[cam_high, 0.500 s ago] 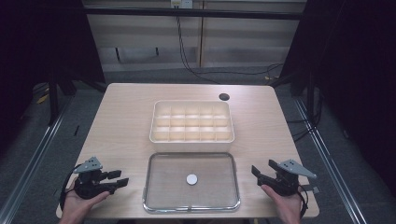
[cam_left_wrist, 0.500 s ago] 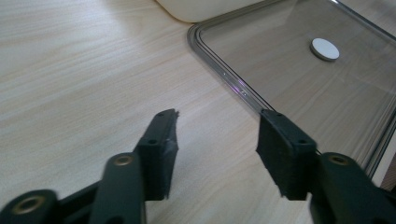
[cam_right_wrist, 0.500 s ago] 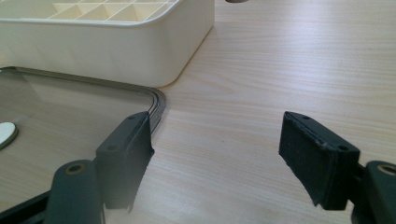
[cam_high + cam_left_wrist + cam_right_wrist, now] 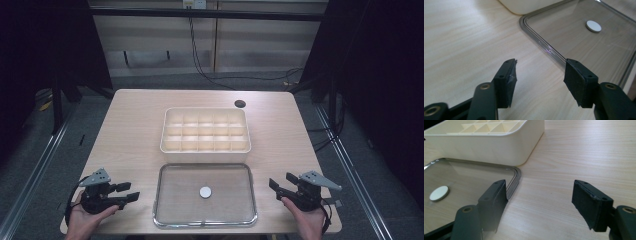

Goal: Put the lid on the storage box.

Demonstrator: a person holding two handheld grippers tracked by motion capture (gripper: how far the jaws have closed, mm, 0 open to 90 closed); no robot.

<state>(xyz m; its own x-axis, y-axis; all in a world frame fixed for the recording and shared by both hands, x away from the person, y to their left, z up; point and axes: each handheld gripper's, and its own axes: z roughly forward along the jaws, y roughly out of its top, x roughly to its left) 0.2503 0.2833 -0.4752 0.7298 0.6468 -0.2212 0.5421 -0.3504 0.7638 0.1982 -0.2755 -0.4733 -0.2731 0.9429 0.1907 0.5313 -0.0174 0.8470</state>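
With both my left gripper (image 4: 131, 192) and right gripper (image 4: 276, 184) spread and empty beside the clear lid (image 4: 175, 210) lying flat before the divided box (image 4: 205, 147), I risk it skidding if I nudge its rim.

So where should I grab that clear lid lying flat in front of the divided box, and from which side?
Probably by the raised rim of the clear lid, on its short left or right edge. It lies flat with only a small white disc at its centre, too low to pinch. The open left tongs and right tongs already flank those edges, so come in level from the sides.
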